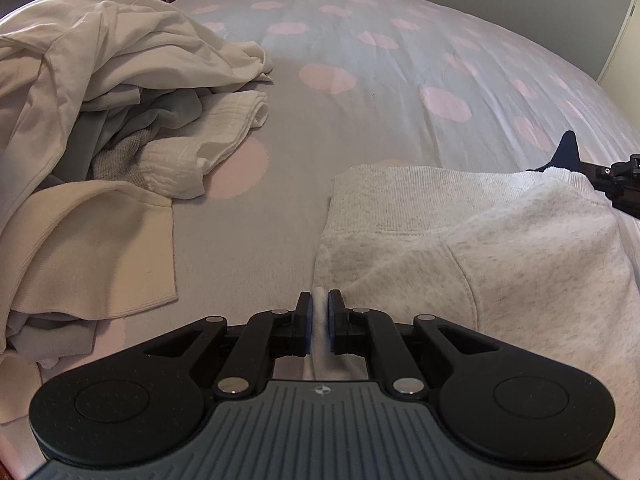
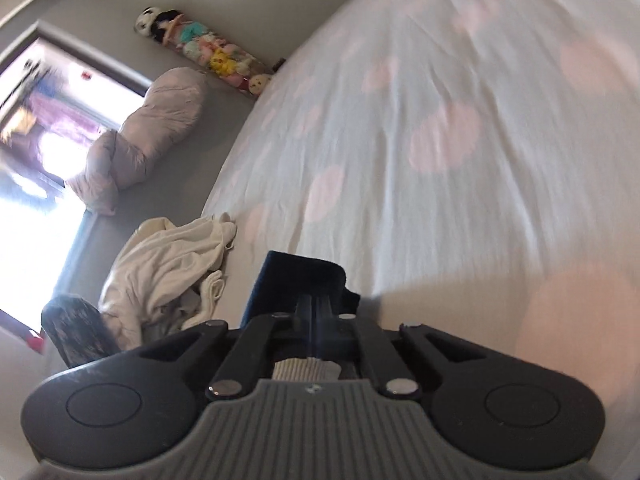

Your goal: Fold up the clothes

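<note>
- Polka-dot bedsheet (image 1: 400, 92): spreads ahead of both my tongs and serves as my folding surface.
- Heap of pale clothes (image 1: 100, 92): ahead-left of my left tongs (image 1: 319, 300), kept apart from the piece in hand.
- Grey sweatpants (image 1: 460, 240): ahead-right of my left tongs, which pinch a side edge; my right tongs (image 2: 316, 312) clamp the waistband, with dark navy cloth, so the piece hangs taut between them.
</note>
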The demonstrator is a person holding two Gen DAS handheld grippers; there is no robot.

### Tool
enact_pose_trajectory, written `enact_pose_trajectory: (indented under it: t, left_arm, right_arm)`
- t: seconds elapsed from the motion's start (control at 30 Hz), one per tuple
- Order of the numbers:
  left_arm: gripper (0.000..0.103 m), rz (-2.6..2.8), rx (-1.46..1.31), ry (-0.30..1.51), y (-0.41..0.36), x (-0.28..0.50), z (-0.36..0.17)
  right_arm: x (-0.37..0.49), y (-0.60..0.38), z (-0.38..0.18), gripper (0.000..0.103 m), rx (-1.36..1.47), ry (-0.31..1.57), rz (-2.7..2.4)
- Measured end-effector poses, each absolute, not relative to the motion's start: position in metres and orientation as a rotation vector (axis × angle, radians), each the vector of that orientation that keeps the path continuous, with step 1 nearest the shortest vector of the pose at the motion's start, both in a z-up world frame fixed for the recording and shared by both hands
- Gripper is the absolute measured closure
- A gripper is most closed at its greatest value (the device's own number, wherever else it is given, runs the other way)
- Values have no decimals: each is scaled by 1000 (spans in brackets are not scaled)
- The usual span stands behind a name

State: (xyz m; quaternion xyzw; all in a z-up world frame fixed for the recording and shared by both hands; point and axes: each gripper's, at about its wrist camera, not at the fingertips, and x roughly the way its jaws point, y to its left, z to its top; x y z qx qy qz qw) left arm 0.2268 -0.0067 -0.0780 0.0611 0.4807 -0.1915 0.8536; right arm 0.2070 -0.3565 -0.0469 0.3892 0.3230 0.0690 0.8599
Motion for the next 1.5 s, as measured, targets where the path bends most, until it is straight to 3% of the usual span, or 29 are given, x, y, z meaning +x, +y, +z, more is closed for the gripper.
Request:
enact_pose_trajectory:
  t: [0.17,0.5,0.57,0.6,0.63,0.67,0.73,0.87,0.97,1.0,1.5]
  left_arm:
    - [97,-371,128,1015,-7,231,-81]
    - [92,-283,41,975,28,219,-55]
    - [77,-306,-20,973,38,210,-49]
    - [62,-316,-47,971,42,206,-46]
    - [50,-326,-66,966,45,201,-44]
    - [48,-336,-84,961,48,197,-43]
    - [47,-364,-123,960,52,192,-42]
    - [39,-447,-260,956,64,184,-43]
    - [34,-476,-327,938,68,183,-46]
    - [29,-485,-349,932,69,182,-46]
    - [30,-565,-484,1030,72,212,-119]
  right_arm:
    - [222,-332,-36,101,516,699,90]
    - [193,-341,-24,95,433,739,-54]
    - [179,-339,-18,90,456,739,-35]
    - [172,-339,-16,86,466,739,-27]
    - [164,-336,-14,74,468,739,-24]
    - [155,-332,-12,63,475,739,-16]
    - [139,-325,-10,61,504,736,-3]
    - [110,-310,-11,45,570,750,10]
    - [93,-299,-17,42,605,769,12]
    - [89,-296,-19,41,616,775,11]
    - [102,-282,-46,37,649,865,-5]
